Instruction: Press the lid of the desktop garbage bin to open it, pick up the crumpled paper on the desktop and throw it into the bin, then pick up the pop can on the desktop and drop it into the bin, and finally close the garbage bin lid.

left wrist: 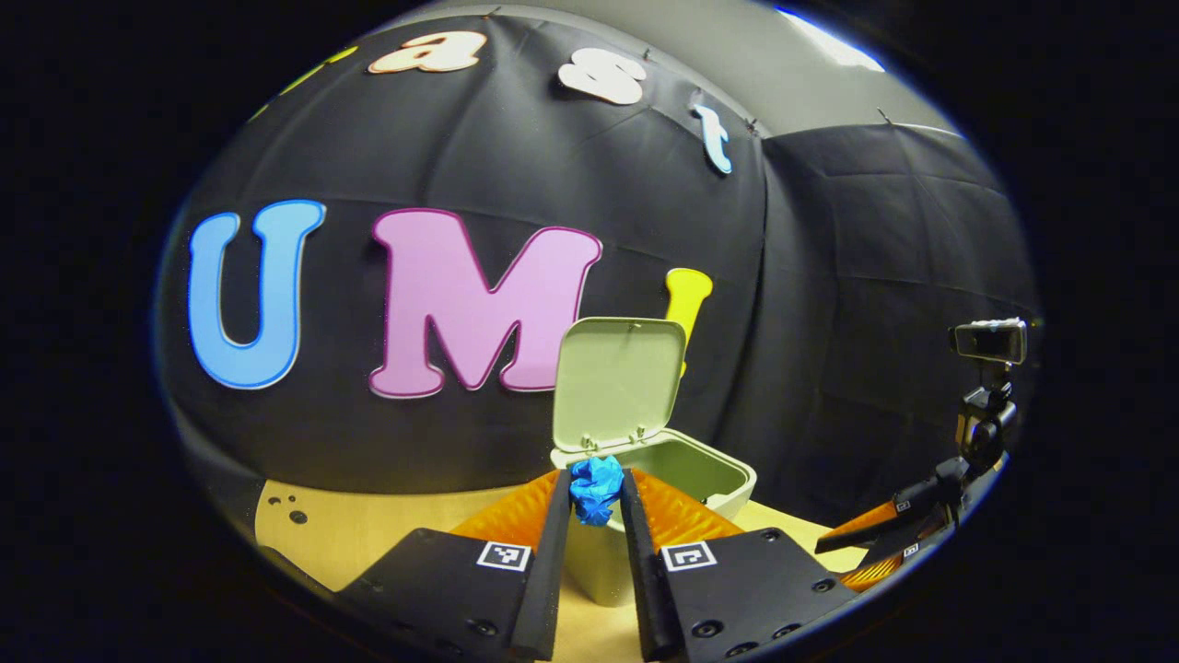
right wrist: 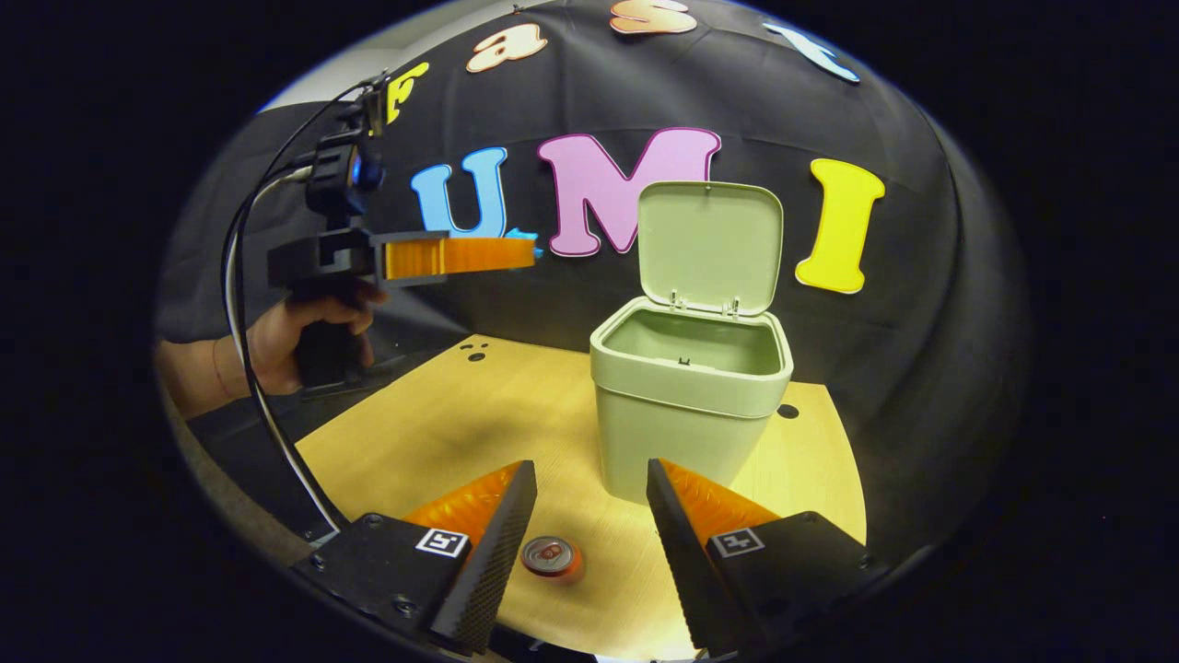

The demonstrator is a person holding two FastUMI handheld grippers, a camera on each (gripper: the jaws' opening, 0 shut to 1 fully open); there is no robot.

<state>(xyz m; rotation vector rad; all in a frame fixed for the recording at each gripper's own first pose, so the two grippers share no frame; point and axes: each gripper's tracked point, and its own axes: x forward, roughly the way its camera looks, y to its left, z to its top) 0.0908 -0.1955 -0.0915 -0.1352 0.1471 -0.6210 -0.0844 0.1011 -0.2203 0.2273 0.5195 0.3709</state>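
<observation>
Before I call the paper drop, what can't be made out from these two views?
- Bin floor: right gripper view, hidden by its front wall.
- Crumpled paper: left gripper view, sides covered by the left gripper fingers; a sliver in the right gripper view.
- Pop can: right gripper view, top end alone shows.
- Right gripper: open.

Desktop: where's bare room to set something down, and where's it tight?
Bare wood left of the bin, out to the desktop edge holes. A narrower strip on its right. Tight in front: the pop can stands between the right claw fingers. Left claw holds the crumpled paper at the rim.
</observation>
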